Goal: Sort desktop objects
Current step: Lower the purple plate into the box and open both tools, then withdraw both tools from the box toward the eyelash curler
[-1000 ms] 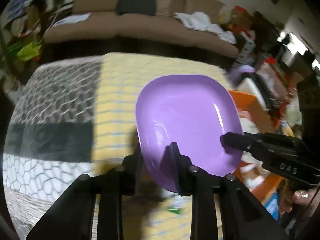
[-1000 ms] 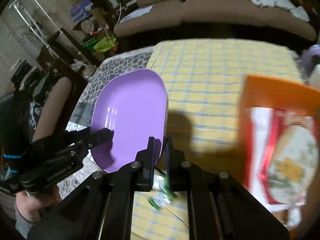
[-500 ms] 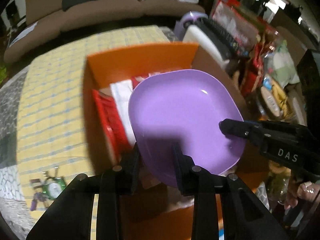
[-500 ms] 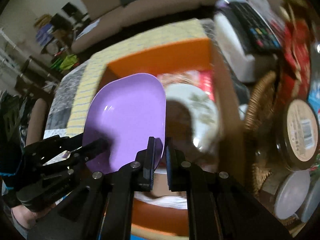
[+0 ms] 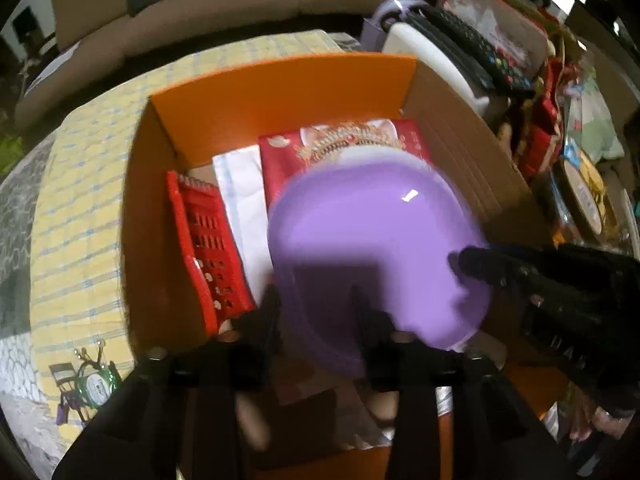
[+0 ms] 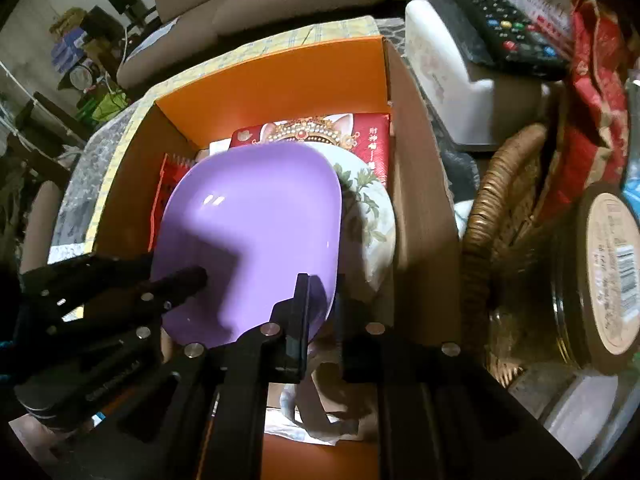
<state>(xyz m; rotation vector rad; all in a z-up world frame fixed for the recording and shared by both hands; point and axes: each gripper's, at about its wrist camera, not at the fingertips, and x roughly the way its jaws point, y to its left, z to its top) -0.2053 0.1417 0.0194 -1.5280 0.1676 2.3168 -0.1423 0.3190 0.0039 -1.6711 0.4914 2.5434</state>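
Left wrist view: the left gripper [image 5: 316, 308] has its jaws opening, the near rim of the glossy purple rounded-square plastic plate [image 5: 376, 248] between them but no longer pinched. The plate hangs directly ahead, over the orange cardboard box [image 5: 280, 92].

Right wrist view: the right gripper [image 6: 322, 308] is clamped on the plate's [image 6: 256, 236] near right edge; its long axis runs away from the jaws, above a floral plate [image 6: 372, 216]. The next release, I judge, falls to the right hand.

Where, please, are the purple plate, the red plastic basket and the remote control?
purple plate [image 6: 256, 216]: right wrist view, on its lit inner surface.
red plastic basket [image 5: 208, 240]: left wrist view, on its slotted side wall.
remote control [image 6: 500, 24]: right wrist view, on its button face.
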